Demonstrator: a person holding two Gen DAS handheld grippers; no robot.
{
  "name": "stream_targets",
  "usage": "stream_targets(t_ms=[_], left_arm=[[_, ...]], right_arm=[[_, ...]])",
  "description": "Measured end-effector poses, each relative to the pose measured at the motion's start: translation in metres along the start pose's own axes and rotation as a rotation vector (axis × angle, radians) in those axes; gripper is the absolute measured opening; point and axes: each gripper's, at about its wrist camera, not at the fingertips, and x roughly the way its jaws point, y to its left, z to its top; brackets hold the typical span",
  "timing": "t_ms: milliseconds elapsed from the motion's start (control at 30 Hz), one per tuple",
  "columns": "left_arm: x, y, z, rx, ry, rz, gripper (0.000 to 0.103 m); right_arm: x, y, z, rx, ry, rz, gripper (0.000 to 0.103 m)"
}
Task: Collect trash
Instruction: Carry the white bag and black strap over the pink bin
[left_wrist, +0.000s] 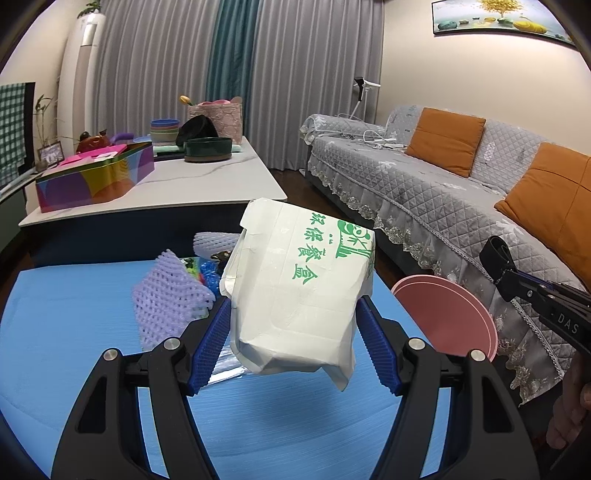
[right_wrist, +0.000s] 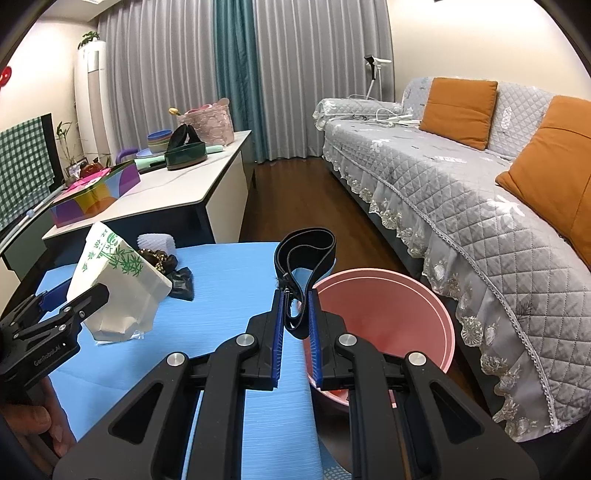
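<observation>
Left wrist view looks across a blue table, with a white side table behind it carrying a colourful box and a dark green bowl; grey curtains hang at the back and a grey quilted sofa runs down the right with two orange cushions. On the blue top lie two foam fruit nets, one purple and one white. The left gripper, tilted down over the table, has its blue pads pressed on either side of a crumpled white paper bag printed in green, lifted clear of the surface. Right of it stands one pink bin beside the table edge. In the right wrist view the right gripper, also angled down, is nearly closed and pinches one black strap, whose loop stands above the pads, near the bin's rim. A hand shows at the lower left, grasping the left gripper's handle.
</observation>
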Motion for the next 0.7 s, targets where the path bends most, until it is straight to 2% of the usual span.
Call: stream_targets(t_ms=[367,700], left_arm=[[0.004,-0.013,-0.002,0.024,0.002,-0.013,0.067],[0.006,-0.031,0.005,0.048,0.001,-0.031,0.067]], right_arm=[[-0.002,-0.009,0.004,0.021,-0.027,-0.026,0.013],[0.002,-0.034,0.009,0.078,-0.030,-0.057,0.013]])
